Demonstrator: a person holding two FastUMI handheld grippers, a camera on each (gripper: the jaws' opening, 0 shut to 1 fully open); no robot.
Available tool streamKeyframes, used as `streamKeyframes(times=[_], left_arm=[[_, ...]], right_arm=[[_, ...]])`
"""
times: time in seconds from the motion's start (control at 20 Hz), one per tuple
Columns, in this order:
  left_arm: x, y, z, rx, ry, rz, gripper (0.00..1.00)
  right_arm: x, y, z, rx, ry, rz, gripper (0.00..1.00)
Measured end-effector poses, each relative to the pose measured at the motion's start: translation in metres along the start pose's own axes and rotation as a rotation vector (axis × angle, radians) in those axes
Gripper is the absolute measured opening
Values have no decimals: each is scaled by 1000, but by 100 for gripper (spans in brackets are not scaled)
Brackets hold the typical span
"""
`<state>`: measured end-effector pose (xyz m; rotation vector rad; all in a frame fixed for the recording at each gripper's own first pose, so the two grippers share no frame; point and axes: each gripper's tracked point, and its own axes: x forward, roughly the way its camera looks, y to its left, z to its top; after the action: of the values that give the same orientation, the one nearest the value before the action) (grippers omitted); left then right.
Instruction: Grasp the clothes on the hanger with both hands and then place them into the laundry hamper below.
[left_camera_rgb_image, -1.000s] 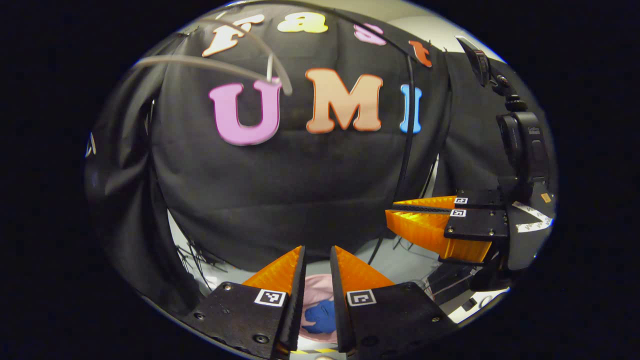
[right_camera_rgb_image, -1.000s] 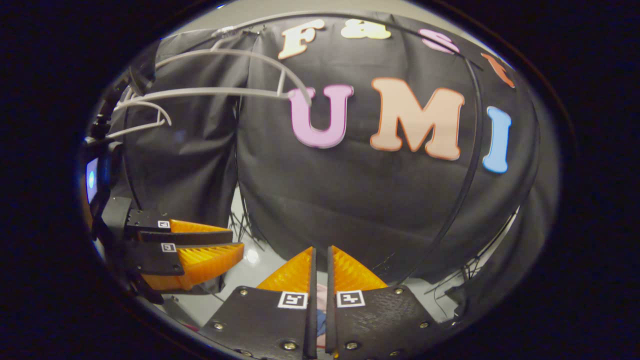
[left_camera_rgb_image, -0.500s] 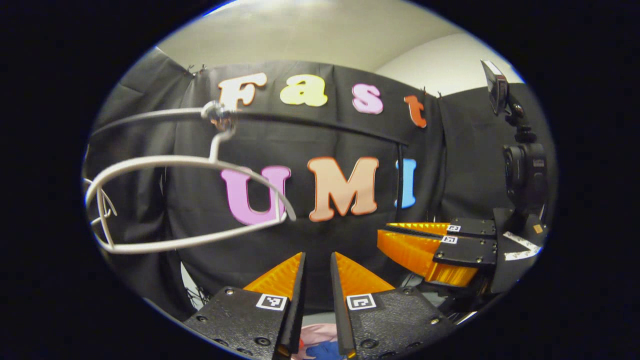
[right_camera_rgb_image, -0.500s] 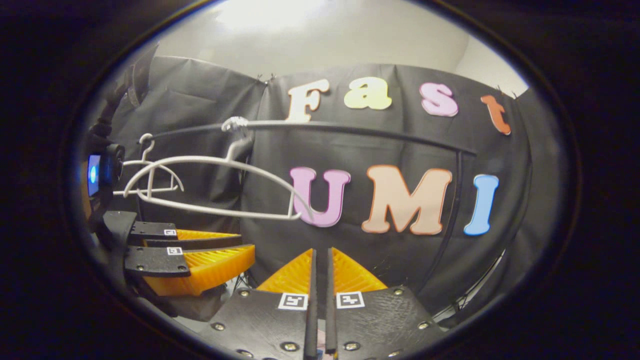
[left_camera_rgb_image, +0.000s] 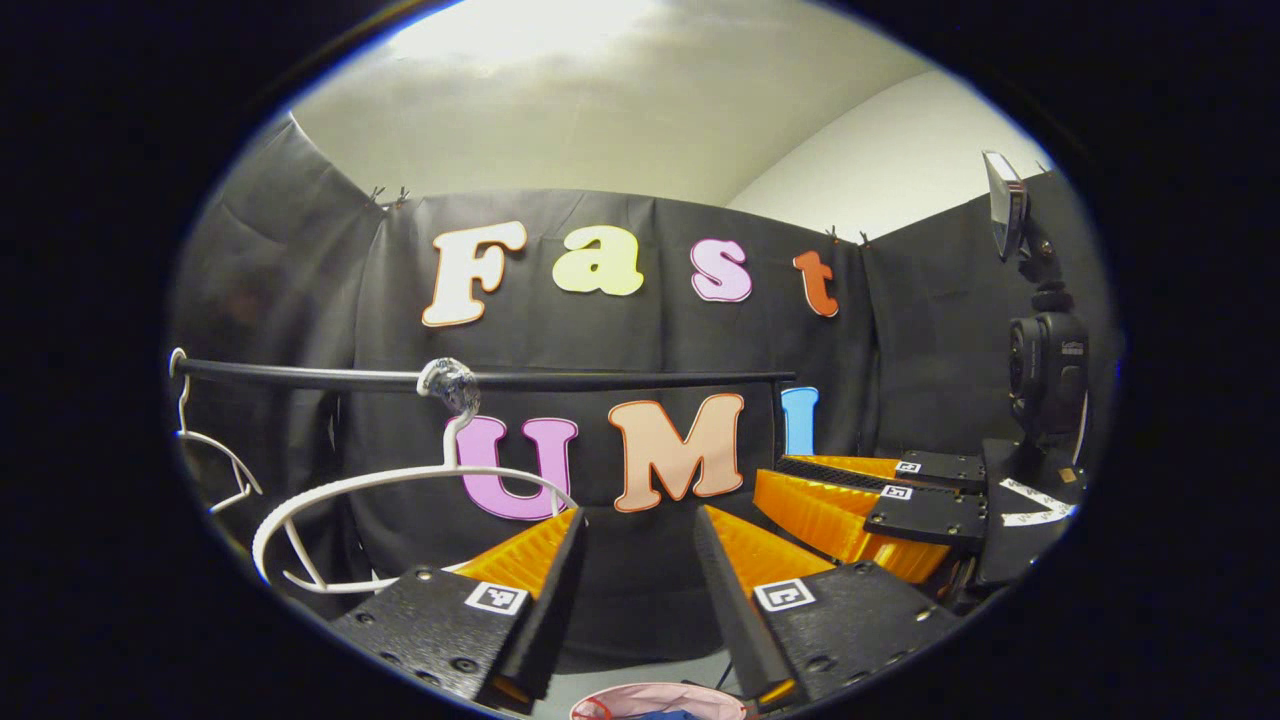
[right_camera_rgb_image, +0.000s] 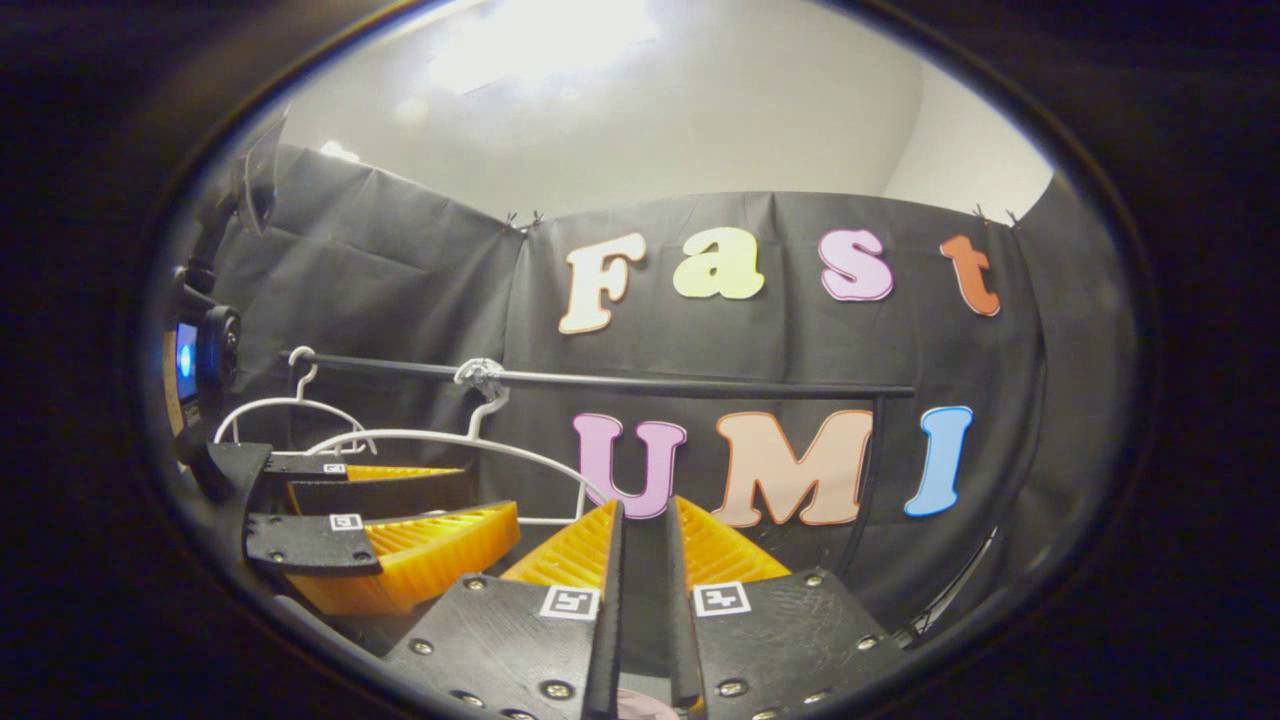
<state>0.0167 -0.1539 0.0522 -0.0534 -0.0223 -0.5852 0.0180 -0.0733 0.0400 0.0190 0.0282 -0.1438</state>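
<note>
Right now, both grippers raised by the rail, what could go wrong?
1. The white hanger hangs bare close to the left gripper; a finger could snag it.
2. The right gripper sits close beside the left; they could collide.
3. The hamper lies directly below, so a careless drop could knock it.

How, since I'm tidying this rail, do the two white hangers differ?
The nearer hanger hangs mid-rail; the farther hanger hangs near the rail's end. The nearer hanger's hook top is wrapped in something pale; the farther hanger's hook is plain. Both are white, bare of clothes, on one black rail.
</note>
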Motion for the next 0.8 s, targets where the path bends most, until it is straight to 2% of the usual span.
streamKeyframes(times=[0.05,0.15,0.2,0.3,0.45,0.8], left_arm=[[-1,1,3,-3,-7,6,82],[-1,2,5,-13,-13,13,100],[-2,3,5,-15,-17,18,99],[-2,3,6,-13,-18,28,99],[-1,0,12,3,-34,38,99],[23,-26,16,27,-49,16,99]], right_arm=[[-2,-3,3,2,-6,-6,25],[-3,-8,5,5,-14,-14,46],[-7,-10,6,6,-17,-16,46],[-11,-18,10,8,-26,-29,69],[-17,-31,15,9,-44,-54,92],[-27,-77,14,27,-61,-106,94]])
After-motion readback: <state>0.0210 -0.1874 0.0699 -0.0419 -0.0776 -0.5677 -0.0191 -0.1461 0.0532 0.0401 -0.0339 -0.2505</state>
